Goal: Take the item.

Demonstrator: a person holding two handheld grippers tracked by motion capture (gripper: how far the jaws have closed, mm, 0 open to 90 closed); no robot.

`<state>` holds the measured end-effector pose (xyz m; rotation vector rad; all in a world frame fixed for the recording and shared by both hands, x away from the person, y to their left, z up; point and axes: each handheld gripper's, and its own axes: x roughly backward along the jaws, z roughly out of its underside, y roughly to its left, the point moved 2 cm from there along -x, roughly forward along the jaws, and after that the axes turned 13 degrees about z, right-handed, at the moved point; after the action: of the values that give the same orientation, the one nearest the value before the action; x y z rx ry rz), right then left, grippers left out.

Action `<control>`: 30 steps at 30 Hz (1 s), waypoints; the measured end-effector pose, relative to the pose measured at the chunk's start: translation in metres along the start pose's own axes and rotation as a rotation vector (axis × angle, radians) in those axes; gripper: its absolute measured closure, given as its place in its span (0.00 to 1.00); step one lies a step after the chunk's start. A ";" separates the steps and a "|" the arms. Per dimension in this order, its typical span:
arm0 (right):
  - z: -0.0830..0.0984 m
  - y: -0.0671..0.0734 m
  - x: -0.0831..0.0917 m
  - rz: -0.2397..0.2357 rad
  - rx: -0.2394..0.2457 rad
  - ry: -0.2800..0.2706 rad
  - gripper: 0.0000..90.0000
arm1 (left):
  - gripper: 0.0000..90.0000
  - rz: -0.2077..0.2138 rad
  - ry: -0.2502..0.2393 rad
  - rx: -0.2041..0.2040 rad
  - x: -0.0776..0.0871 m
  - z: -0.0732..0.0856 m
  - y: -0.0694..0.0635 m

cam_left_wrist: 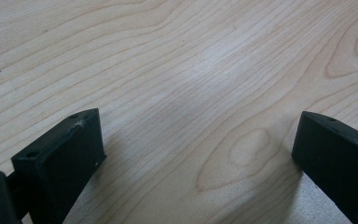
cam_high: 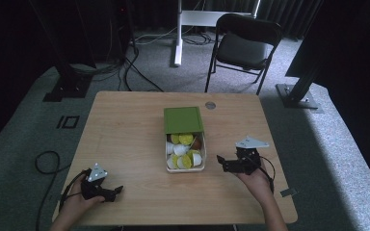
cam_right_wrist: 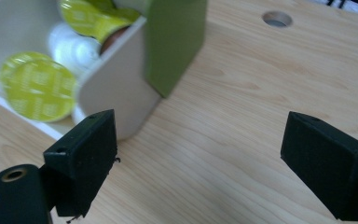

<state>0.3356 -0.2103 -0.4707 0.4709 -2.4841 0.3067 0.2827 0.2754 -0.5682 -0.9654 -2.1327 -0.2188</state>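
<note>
High view: right gripper (cam_high: 221, 161) w/ jaws spread wide, holding nothing, just right of the capsule box (cam_high: 185, 166) at table (cam_high: 125, 139) centre. Left gripper (cam_high: 115, 191) also released, over bare wood near the front-left edge, well apart from box.

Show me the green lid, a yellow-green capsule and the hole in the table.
green lid (cam_high: 183, 119), high view, middle of its top.
yellow-green capsule (cam_right_wrist: 37, 87), right gripper view, its foil face.
hole (cam_right_wrist: 277, 19), right gripper view, its centre.
</note>
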 end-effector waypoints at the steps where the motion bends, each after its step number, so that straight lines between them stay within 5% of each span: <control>1: -0.002 0.002 0.001 -0.005 0.006 -0.004 0.12 | 0.03 0.000 0.000 0.000 0.000 0.000 0.000; 30: -0.031 0.073 -0.006 -0.141 0.086 -0.048 0.12 | 0.03 0.000 0.000 0.000 0.000 0.000 0.000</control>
<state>0.3270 -0.1326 -0.4576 0.6930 -2.4754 0.3498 0.2827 0.2754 -0.5682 -0.9653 -2.1333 -0.2193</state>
